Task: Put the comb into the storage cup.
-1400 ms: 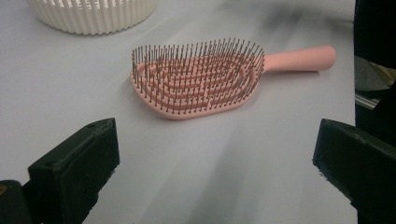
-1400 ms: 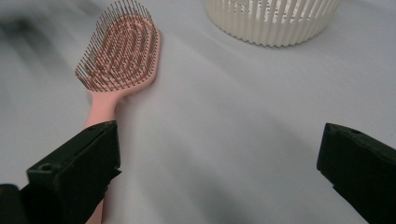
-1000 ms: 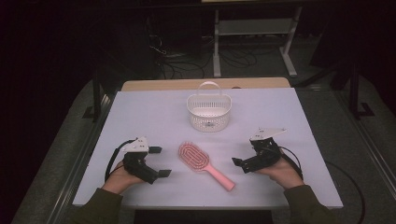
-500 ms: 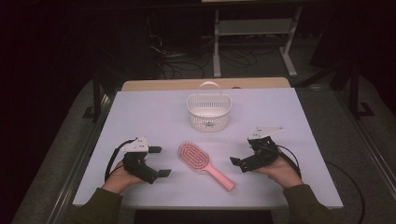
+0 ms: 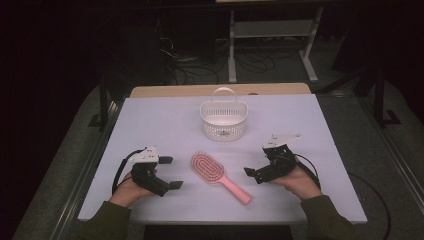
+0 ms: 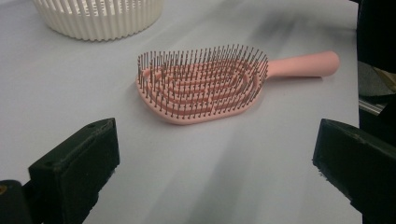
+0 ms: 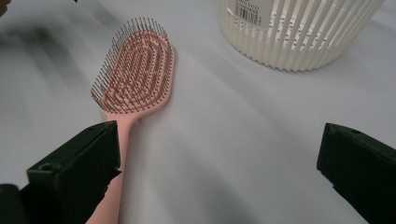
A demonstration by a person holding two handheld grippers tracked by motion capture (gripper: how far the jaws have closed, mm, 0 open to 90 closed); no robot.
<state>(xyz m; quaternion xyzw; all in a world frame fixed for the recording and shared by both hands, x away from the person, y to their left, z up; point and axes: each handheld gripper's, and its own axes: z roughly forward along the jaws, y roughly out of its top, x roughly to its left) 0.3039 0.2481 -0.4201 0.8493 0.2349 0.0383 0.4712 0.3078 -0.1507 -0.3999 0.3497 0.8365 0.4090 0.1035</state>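
- The pink hairbrush [image 5: 218, 176] lies flat on the white table [image 5: 165, 125], bristles up, in the lower middle of the high view. Its head points to the upper left and its handle runs toward the lower right.
- The left gripper [image 5: 169, 173] sits at the lower left of the high view, held in the person's left hand [image 5: 131, 186]. Its jaws stand wide apart and hold nothing, well short of the brush head.
- In the left gripper view the hairbrush [image 6: 205, 84] lies across the upper middle, between and beyond the two parted jaws.
- The right gripper [image 5: 252, 173] sits at the lower right of the high view, jaws spread and empty, pointing left at the brush handle.
- Compared with a second ago, the right gripper has edged slightly to the left, closer to the handle; it does not yet touch it as far as the high view shows.
- In the right gripper view the handle of the hairbrush [image 7: 133, 67] runs down past the left-hand jaw at the lower left.
- The hairbrush, the left gripper and the white basket [image 5: 223, 119] in the upper middle lie where they did before.
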